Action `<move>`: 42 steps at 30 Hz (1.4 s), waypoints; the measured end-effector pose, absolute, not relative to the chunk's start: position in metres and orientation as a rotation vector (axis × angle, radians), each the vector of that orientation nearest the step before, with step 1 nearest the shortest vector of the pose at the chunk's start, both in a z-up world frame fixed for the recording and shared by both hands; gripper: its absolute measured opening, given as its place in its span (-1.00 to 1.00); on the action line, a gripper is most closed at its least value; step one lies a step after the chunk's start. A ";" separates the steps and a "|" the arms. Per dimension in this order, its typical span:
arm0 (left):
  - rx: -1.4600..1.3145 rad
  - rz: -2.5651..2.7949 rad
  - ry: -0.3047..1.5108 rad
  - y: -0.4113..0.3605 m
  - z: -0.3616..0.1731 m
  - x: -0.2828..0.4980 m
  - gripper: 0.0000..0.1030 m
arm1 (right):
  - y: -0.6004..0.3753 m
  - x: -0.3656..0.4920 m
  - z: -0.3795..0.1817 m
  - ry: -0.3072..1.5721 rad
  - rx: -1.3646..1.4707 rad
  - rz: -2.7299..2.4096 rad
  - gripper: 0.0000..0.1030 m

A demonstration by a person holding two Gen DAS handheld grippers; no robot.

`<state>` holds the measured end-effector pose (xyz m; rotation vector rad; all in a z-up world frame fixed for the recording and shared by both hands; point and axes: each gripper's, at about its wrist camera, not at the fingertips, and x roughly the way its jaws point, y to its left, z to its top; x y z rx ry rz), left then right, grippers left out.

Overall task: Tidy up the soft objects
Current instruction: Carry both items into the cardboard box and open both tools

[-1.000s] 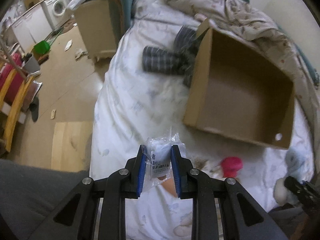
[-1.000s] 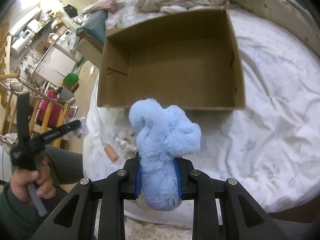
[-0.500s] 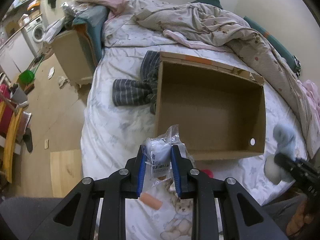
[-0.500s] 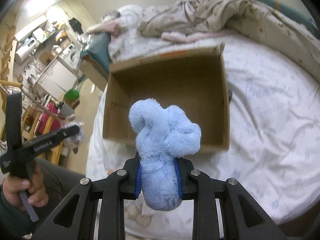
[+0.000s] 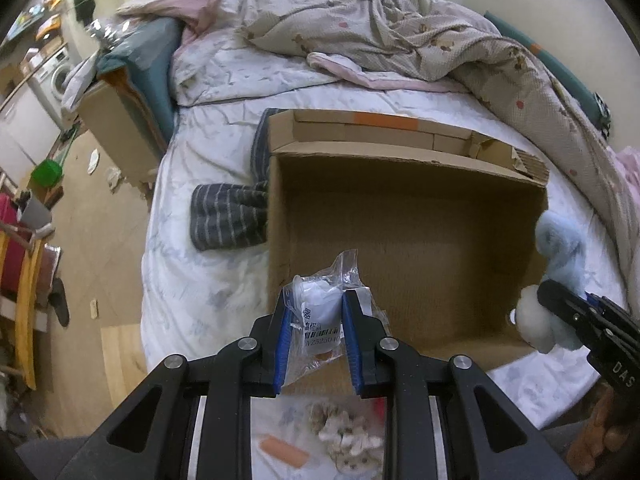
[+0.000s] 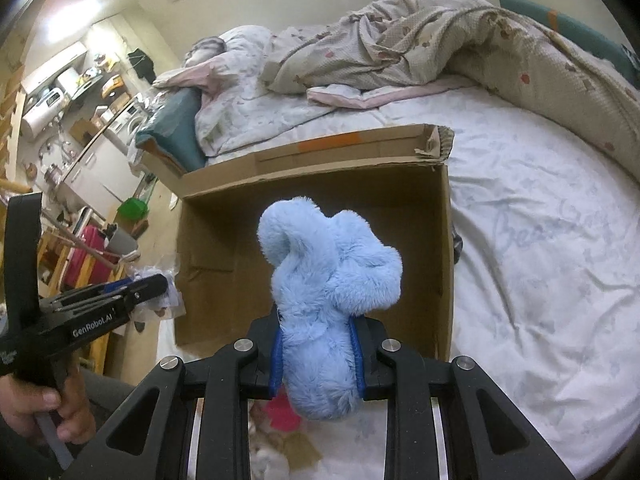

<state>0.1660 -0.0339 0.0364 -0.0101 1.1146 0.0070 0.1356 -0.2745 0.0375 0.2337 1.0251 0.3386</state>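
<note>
My left gripper [image 5: 316, 300] is shut on a clear plastic bag [image 5: 320, 320] with a white soft item and a barcode label, held above the near wall of an open cardboard box [image 5: 404, 240] on the bed. My right gripper [image 6: 316, 320] is shut on a fluffy light-blue plush toy [image 6: 328, 276], held over the box's [image 6: 320, 184] near edge. The plush [image 5: 560, 248] and right gripper also show at the right in the left wrist view. The left gripper [image 6: 160, 280] shows at the left in the right wrist view. The box looks empty.
A grey striped garment [image 5: 228, 216] lies left of the box. A small teddy [image 5: 348, 436], a pink item [image 6: 284, 412] and an orange piece [image 5: 284, 452] lie on the white sheet near me. A crumpled quilt [image 5: 420, 40] covers the far bed. Wooden floor and furniture lie left.
Both grippers have moved forward toward the box with their loads; the box now fills the middle of both views. Both grips are unchanged.
</note>
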 end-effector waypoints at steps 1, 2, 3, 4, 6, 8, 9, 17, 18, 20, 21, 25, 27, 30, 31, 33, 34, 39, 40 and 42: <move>0.003 0.003 1.115 -0.038 0.032 0.171 -0.58 | -0.274 0.140 0.033 1.029 0.237 0.335 -0.46; 0.011 0.001 1.113 -0.041 0.029 0.175 -0.58 | -0.273 0.143 0.029 1.033 0.239 0.332 -0.46; 0.019 -0.002 1.109 -0.044 0.026 0.179 -0.58 | -0.271 0.145 0.025 1.040 0.240 0.330 -0.46; 0.027 -0.002 1.109 -0.047 0.023 0.183 -0.58 | -0.271 0.149 0.020 1.050 0.242 0.328 -0.46; 0.032 -0.003 1.119 -0.051 0.014 0.188 -0.58 | -0.268 0.154 0.011 1.065 0.248 0.332 -0.46; 0.034 0.000 1.139 -0.054 0.004 0.192 -0.58 | -0.265 0.157 0.002 1.084 0.242 0.334 -0.46; 0.035 -0.001 1.148 -0.055 -0.001 0.194 -0.58 | -0.263 0.158 -0.003 1.093 0.239 0.333 -0.46; 0.054 0.015 1.197 -0.060 -0.031 0.201 -0.57 | -0.260 0.168 -0.034 1.177 0.229 0.300 -0.46; 0.053 0.017 1.200 -0.060 -0.033 0.202 -0.57 | -0.259 0.169 -0.036 1.186 0.225 0.294 -0.46; 0.056 0.018 1.202 -0.059 -0.036 0.203 -0.57 | -0.261 0.171 -0.041 1.203 0.236 0.288 -0.45; 0.056 0.020 1.205 -0.059 -0.038 0.204 -0.57 | -0.261 0.172 -0.043 1.212 0.238 0.285 -0.45; 0.061 0.025 1.213 -0.061 -0.044 0.206 -0.57 | -0.258 0.173 -0.050 1.233 0.227 0.278 -0.44; 0.070 0.029 1.211 -0.062 -0.045 0.208 -0.57 | -0.257 0.176 -0.054 1.251 0.239 0.280 -0.44; 0.064 0.031 1.223 -0.063 -0.049 0.208 -0.57 | -0.257 0.178 -0.055 1.253 0.250 0.278 -0.44; 0.062 0.031 1.226 -0.063 -0.049 0.208 -0.57 | -0.256 0.178 -0.054 1.252 0.251 0.283 -0.44; 0.064 0.025 1.226 -0.065 -0.049 0.207 -0.57 | -0.256 0.179 -0.053 1.248 0.245 0.280 -0.42; 0.073 0.018 1.224 -0.068 -0.050 0.207 -0.57 | -0.258 0.179 -0.052 1.245 0.242 0.278 -0.42; 0.081 0.003 1.242 -0.071 -0.054 0.212 -0.57 | -0.264 0.180 -0.049 1.236 0.267 0.273 -0.42; 0.078 0.005 1.248 -0.071 -0.055 0.213 -0.57 | -0.265 0.180 -0.049 1.234 0.267 0.275 -0.42; 0.071 0.003 1.258 -0.070 -0.057 0.215 -0.56 | -0.264 0.182 -0.049 1.233 0.261 0.276 -0.41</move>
